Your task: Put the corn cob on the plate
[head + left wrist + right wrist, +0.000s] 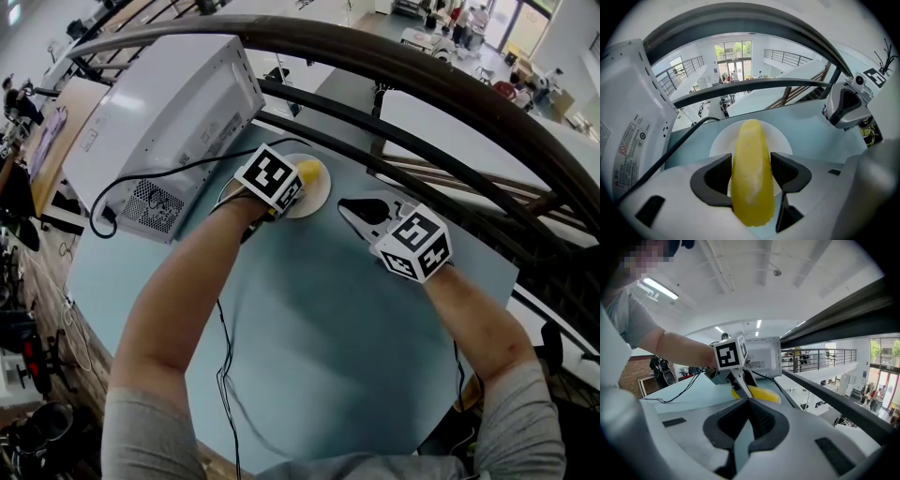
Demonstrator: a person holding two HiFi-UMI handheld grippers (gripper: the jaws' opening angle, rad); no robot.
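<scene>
The person's bare forearms point(178, 309) reached out over the round blue table point(328, 337). The left gripper point(751, 161) pointed steeply down, its jaws clamped on the sides of the yellow corn cob point(750, 178). The cob's far end lay over the white plate point(721, 140), which sat near the table's far edge, just beside the white appliance point(169, 122). Whether the cob touched the plate could not be told. The right gripper point(345, 208) hovered near the plate toward the table's right edge, jaws together, nothing between them.
</scene>
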